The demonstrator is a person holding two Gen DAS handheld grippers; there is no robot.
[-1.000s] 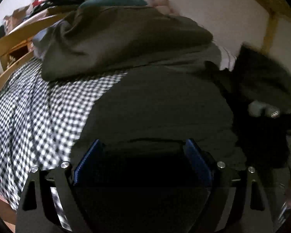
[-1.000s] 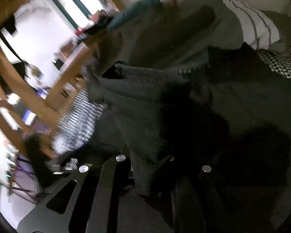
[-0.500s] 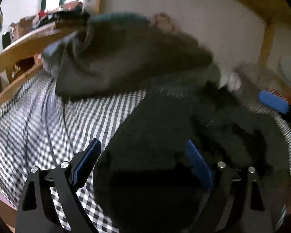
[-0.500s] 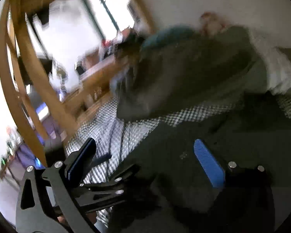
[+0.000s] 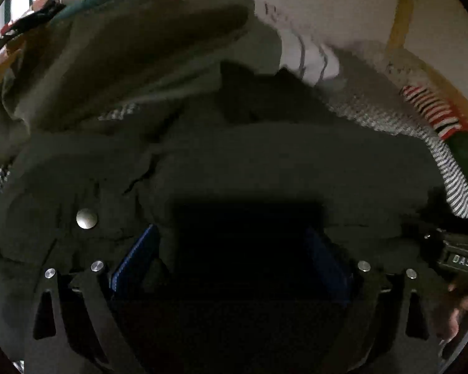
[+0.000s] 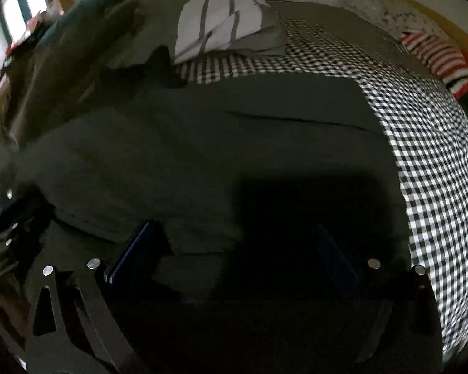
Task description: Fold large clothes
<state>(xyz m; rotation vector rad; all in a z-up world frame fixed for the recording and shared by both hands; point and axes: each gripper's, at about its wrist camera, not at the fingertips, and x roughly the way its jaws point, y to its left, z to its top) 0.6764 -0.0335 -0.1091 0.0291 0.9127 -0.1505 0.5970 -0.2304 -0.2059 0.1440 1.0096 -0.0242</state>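
Note:
A large dark green garment (image 5: 265, 162) with a metal snap button (image 5: 86, 218) lies spread on the checked bedspread (image 6: 421, 155). In the right wrist view the same garment (image 6: 234, 131) lies flat with a straight folded edge. My left gripper (image 5: 231, 258) hovers low over it, its jaws opening, blue pads (image 5: 134, 258) wide apart and pressing on nothing. My right gripper (image 6: 237, 258) stands open just above the cloth, holding nothing. The right gripper's body (image 5: 452, 255) and a hand show at the left wrist view's right edge.
A heap of olive clothing (image 5: 124, 62) lies behind the garment, with a white striped cloth (image 6: 215, 25) beside it. A red-striped item (image 6: 436, 56) sits at the far right. A wooden bed frame (image 5: 402, 9) and a wall bound the bed.
The right gripper let go of the bunched dark cloth and opened wide. Both grippers swept sideways over the garment, which now lies flatter.

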